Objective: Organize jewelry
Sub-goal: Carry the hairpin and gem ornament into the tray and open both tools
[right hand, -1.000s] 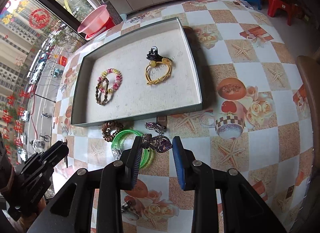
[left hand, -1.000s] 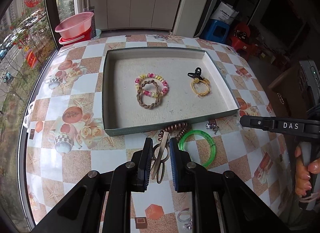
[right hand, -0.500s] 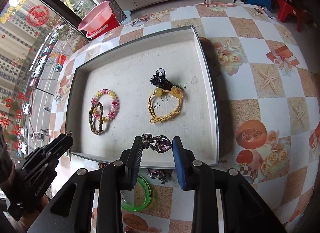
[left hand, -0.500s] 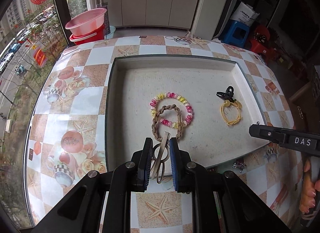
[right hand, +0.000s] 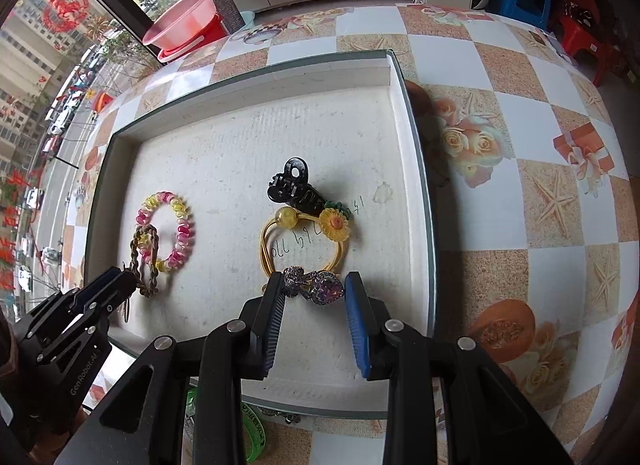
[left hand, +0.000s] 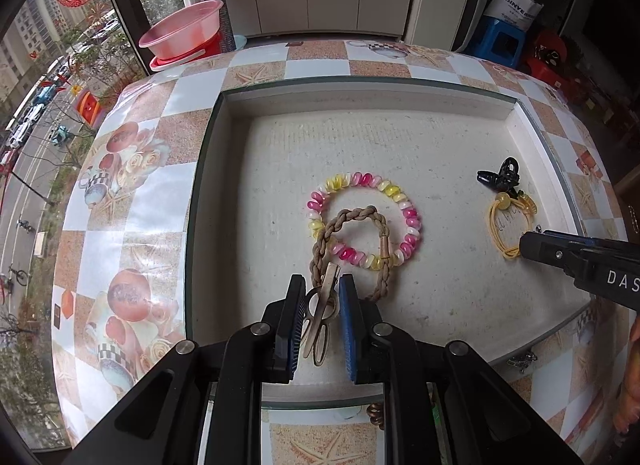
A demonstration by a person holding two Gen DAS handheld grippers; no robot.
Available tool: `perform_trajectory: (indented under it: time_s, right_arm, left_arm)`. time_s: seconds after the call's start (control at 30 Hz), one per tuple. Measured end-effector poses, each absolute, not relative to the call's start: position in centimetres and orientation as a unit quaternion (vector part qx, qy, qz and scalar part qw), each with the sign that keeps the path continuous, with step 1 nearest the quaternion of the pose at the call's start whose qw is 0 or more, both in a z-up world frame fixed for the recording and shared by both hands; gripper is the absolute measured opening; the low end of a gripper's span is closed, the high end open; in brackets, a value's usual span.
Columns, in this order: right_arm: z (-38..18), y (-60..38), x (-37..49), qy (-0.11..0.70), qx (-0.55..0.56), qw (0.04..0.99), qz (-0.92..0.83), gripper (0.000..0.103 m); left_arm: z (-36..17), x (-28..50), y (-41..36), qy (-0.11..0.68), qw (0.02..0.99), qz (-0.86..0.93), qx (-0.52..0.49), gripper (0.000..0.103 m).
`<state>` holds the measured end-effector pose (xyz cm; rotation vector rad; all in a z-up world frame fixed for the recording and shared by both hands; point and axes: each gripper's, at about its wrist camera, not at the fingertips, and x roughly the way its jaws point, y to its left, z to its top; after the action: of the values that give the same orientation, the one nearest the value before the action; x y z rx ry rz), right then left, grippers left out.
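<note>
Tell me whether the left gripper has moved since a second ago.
Yes. The left gripper, shut on the metal hair clip, has gone forward from the tablecloth in front of the tray to over the tray floor, beside the braided bracelet.

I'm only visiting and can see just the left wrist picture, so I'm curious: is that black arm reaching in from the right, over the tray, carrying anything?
Observer: Yes. The right fingers pinch a dark metal ornament with a purple stone. Your view only shows their outer side.
Operator: Where will it end up, do you think?
Observer: Probably in the tray. It hangs over the tray floor at the near edge of the yellow hair tie. I cannot tell whether the two touch.
</note>
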<state>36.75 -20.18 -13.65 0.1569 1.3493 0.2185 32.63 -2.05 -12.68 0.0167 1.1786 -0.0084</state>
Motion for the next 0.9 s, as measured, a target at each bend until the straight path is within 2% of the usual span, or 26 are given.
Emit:
perform_trajectory:
  time_s: [0.4,0.43,0.5,0.6,0.9]
  right_arm:
    - [-13.8,-19.3,36.5,0.619,0.029,0.778,0.102,0.035]
    - [-13.9,-19.3,36.6,0.619,0.032,0.778,0.103,0.036]
    - [-13.9,-19.3,36.7,0.621,0.041,0.776,0.106,0.047]
    - [-13.9,-19.2,36.7,0.622,0.049,0.774,0.104,0.055]
    - [-13.0,-20.2,36.0,0.616,0.106,0.773,0.109,0.059]
  left_arm:
    - [-13.2,32.6,-2.8,0.557,0.830,-0.002,0.034,0.031]
    - [-13.2,32.6,-2.8,0.557,0.830,-0.002,0.033,0.031]
    - [-13.0,32.5,-2.7,0.557,0.830,-0.003,0.031,0.031]
    - [-12.8,32.3,-2.6,0.555,0.831,-0.001,0.029,0.031]
    - [-11.6,31.4,-2.6,0.543,0.839,-0.010,0.037,0.031]
